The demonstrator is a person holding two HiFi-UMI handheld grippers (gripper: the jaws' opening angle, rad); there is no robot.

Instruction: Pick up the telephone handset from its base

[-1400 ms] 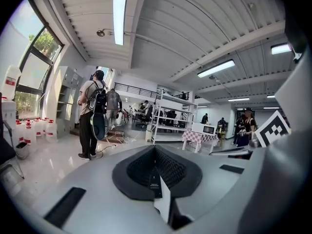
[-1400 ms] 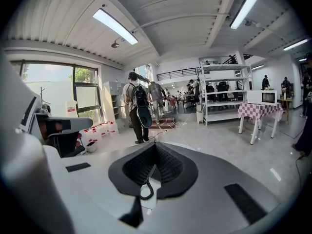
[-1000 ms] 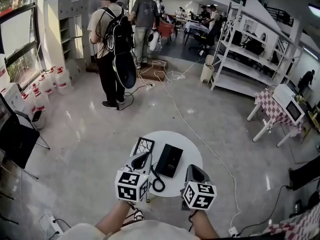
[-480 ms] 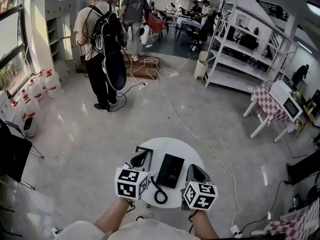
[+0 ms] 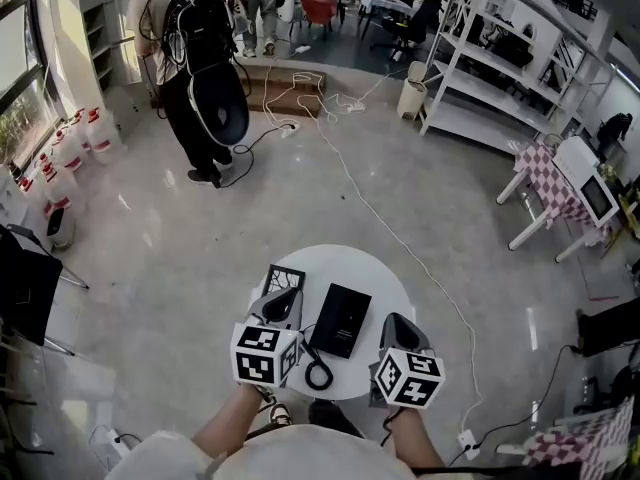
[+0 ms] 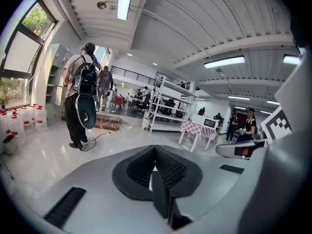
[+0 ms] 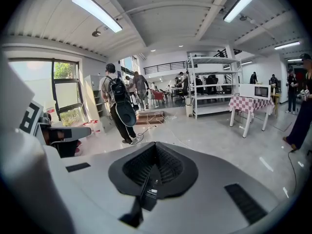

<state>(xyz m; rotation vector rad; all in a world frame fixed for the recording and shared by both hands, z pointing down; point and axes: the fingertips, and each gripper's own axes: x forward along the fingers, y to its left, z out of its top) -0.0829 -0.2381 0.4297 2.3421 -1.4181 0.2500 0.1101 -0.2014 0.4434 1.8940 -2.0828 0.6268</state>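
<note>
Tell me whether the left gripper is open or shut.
Shut. The left gripper shows both jaws pressed together in its own view, nothing between them.
</note>
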